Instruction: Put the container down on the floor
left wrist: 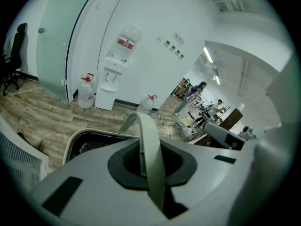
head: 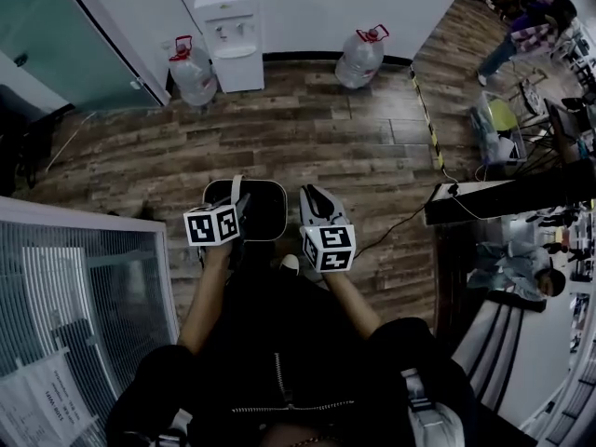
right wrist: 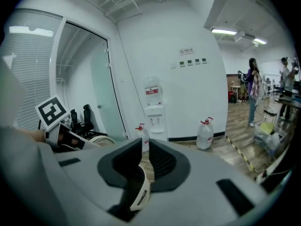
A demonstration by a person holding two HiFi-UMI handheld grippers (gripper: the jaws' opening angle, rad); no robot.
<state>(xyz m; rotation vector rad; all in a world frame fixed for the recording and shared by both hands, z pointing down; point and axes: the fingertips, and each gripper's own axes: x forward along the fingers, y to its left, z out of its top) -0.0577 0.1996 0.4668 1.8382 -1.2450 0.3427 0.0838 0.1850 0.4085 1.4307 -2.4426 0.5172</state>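
Head view, largest first: we see the wood floor (head: pixel 307 128) spread far below, and the container (head: pixel 265 210) hangs over it near centre. Our left gripper (head: pixel 238 214) is clamped on its handle (left wrist: pixel 149 149). Our right gripper (head: pixel 313 203), just right of it, has its jaws narrowly apart.
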